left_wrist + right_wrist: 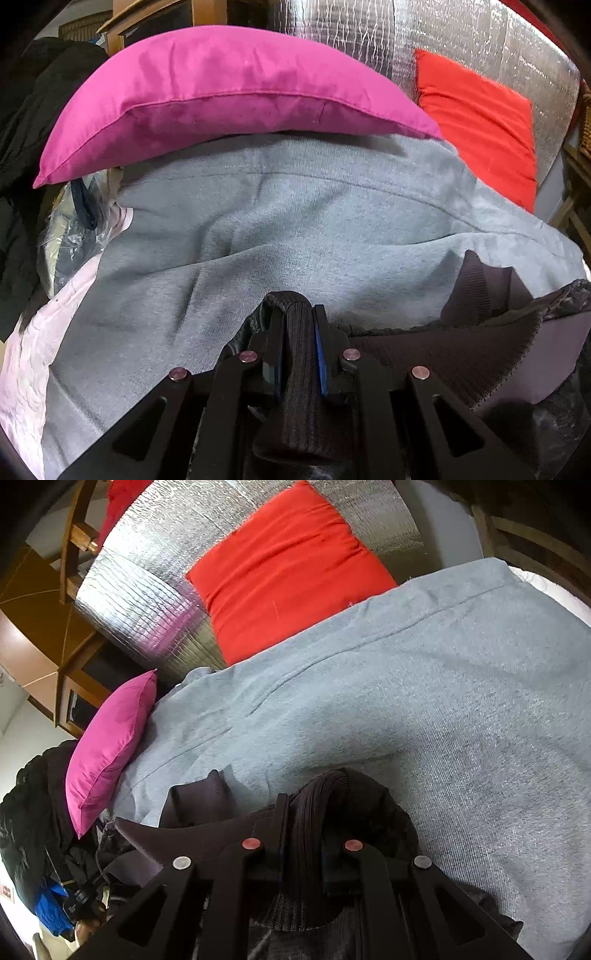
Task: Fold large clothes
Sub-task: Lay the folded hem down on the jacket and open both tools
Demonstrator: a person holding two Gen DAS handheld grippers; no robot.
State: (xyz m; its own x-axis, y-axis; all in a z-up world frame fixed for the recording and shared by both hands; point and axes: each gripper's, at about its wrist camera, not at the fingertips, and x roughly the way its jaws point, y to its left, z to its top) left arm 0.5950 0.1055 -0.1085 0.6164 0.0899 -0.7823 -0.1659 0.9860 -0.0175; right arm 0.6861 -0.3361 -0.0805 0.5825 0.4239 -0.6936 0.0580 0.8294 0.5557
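Observation:
A dark brown-black jacket with ribbed knit trim [461, 354] lies over a grey blanket [258, 229]. My left gripper [298, 332] is shut on a ribbed band of the jacket, which fills the gap between the fingers. In the right wrist view my right gripper [304, 812] is shut on another ribbed fold of the same jacket [207, 834], just above the grey blanket [443, 701]. The rest of the jacket hangs below the grippers, mostly hidden.
A magenta pillow [221, 96] lies at the blanket's far edge, also in the right wrist view [110, 742]. A red pillow [480, 122] [288, 565] leans on silver foil padding [147, 602]. Dark clothes [22, 147] and a plastic bag [70, 236] sit left.

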